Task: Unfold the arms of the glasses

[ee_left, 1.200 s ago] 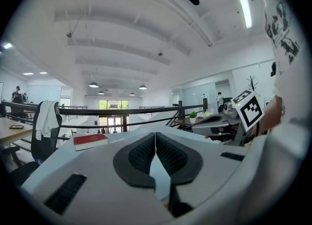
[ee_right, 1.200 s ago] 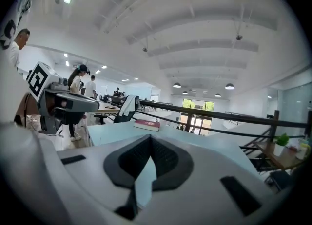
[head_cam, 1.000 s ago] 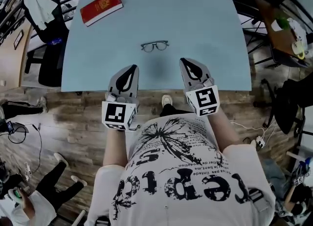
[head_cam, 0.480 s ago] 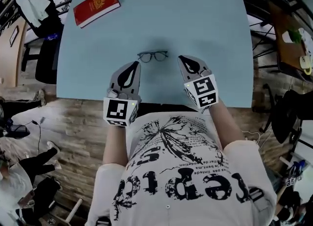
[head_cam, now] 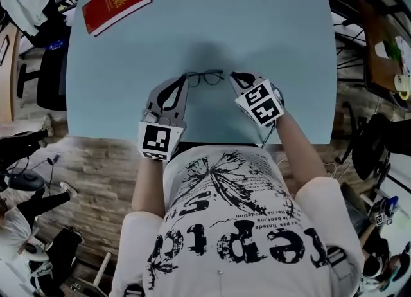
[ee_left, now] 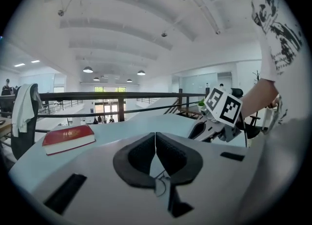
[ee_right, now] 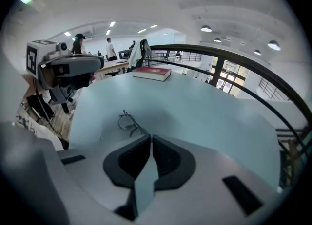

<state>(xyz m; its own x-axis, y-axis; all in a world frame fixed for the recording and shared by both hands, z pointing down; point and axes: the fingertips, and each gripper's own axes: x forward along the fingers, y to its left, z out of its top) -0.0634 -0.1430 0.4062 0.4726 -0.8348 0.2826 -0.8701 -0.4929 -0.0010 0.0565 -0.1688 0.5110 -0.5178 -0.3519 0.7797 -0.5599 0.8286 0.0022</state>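
Glasses (head_cam: pixel 204 77) between left gripper (head_cam: pixel 182 79) and right gripper (head_cam: pixel 235 76), both clenched empty, right just easing

Glasses (head_cam: pixel 204 77) lie on the surface (head_cam: pixel 270 32), near its front edge, between the two tongs. The left tongs (head_cam: pixel 182 81) sit just beside the glasses' left end and the right tongs (head_cam: pixel 235 77) just beside their right end. A book (head_cam: pixel 117 3) lies well apart, at the far left corner. A chair (head_cam: pixel 46 74) stands off the left edge, and a railing (ee_left: pixel 122 95) runs behind.
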